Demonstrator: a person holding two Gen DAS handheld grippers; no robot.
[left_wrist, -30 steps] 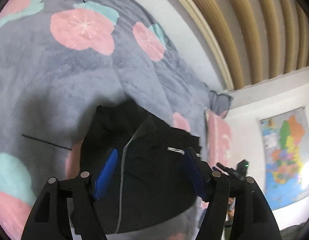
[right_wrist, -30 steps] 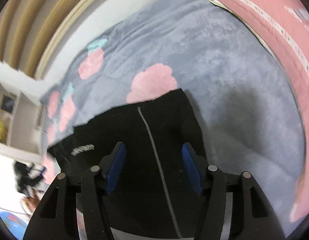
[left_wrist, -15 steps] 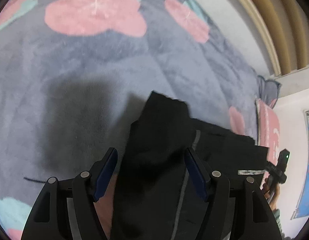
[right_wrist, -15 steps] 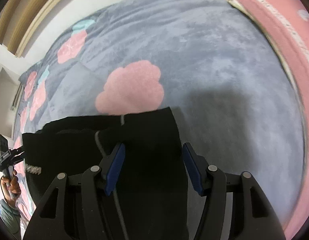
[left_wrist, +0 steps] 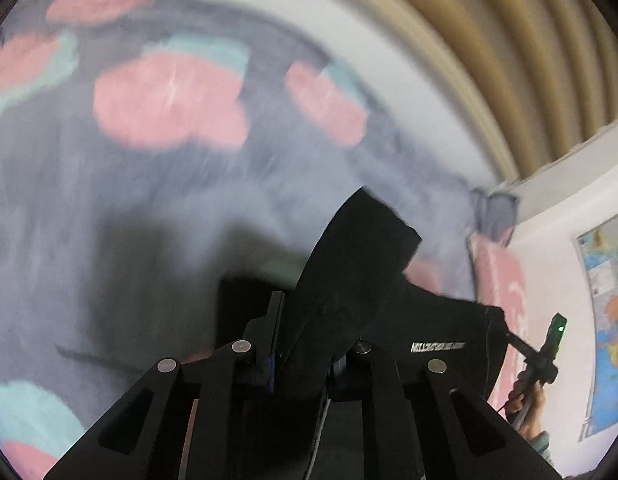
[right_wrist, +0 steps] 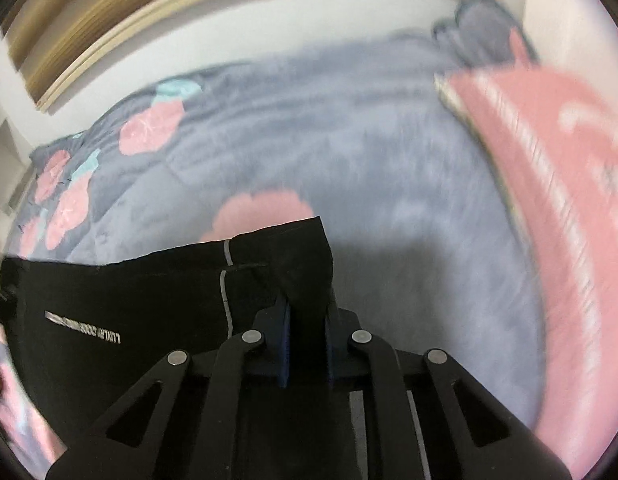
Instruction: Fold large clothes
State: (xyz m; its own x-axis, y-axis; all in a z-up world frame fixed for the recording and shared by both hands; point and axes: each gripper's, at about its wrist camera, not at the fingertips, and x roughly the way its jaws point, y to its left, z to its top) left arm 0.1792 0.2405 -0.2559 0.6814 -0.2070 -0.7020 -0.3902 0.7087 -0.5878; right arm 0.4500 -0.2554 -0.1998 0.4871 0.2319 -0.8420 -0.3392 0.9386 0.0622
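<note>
A black garment [left_wrist: 361, 264] with a grey stripe and white lettering lies on a grey blanket with pink flowers [left_wrist: 165, 100]. My left gripper [left_wrist: 305, 340] is shut on one corner of the garment, which stands up between the jaws. My right gripper [right_wrist: 307, 320] is shut on another corner of the same garment [right_wrist: 149, 300], lifted a little above the blanket [right_wrist: 349, 140]. The right gripper's tip with a green light [left_wrist: 549, 344] shows at the right of the left wrist view.
A pink pillow [right_wrist: 549, 184] lies at the right of the bed. A wooden slatted headboard [left_wrist: 489, 40] and white wall run behind. A map [left_wrist: 613, 312] hangs on the wall at the right.
Both grippers have closed on corners of the black garment and started lifting it. Both views are now blurred by motion.
</note>
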